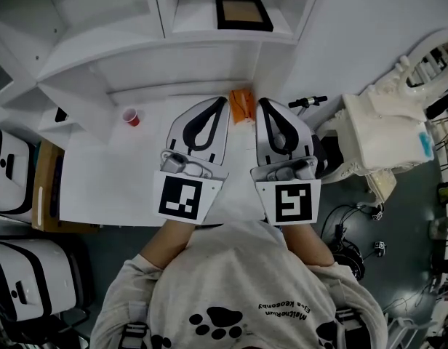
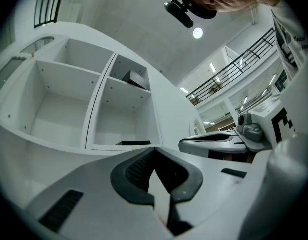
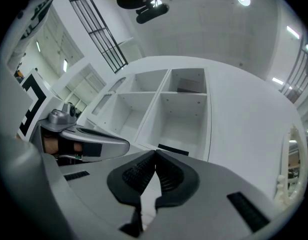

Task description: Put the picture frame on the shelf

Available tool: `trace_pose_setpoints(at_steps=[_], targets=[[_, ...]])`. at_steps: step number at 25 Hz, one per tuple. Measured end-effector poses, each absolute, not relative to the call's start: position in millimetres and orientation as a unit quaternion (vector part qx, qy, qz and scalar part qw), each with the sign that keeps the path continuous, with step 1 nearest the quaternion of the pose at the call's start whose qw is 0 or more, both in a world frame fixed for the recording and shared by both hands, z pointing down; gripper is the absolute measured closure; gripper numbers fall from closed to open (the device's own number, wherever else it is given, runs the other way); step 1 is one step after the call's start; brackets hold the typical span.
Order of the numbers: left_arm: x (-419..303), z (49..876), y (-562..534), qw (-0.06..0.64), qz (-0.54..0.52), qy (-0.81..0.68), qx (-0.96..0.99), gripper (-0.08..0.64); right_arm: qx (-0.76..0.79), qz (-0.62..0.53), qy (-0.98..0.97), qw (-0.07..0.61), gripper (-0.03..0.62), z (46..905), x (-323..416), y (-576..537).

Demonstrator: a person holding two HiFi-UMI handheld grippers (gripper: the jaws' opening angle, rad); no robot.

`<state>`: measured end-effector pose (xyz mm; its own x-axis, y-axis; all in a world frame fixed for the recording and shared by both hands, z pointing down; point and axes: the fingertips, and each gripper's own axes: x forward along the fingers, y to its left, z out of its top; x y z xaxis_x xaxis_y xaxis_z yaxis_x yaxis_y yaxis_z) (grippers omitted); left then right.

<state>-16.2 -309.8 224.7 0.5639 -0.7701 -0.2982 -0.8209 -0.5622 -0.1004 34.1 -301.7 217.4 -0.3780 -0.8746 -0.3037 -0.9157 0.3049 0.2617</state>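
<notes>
The picture frame, black-edged with a brown inside, lies in a compartment of the white shelf at the back of the table. In the gripper views it shows as a dark flat strip on the floor of the lower right compartment. My left gripper and right gripper hover side by side over the white table, short of the shelf. Both are shut, with nothing between the fingertips. Each gripper shows beside the other in its own view.
A small red cup stands on the table to the left of the grippers. An orange object lies between the two gripper tips. A white machine stands at the right, cases at the left, and cables on the floor.
</notes>
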Motion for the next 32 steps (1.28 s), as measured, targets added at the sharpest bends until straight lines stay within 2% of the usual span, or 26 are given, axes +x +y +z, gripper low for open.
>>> trace_pose_setpoints(at_steps=[18, 32], targets=[[-17, 319, -276, 0.057, 0.051, 0.467, -0.881, 0.541, -0.562, 0.139, 0.815, 0.025, 0.56, 298, 37, -269], [-9, 333, -273, 0.057, 0.045, 0.464, -0.883, 0.541, -0.536, 0.124, 0.835, 0.026, 0.56, 321, 26, -265]])
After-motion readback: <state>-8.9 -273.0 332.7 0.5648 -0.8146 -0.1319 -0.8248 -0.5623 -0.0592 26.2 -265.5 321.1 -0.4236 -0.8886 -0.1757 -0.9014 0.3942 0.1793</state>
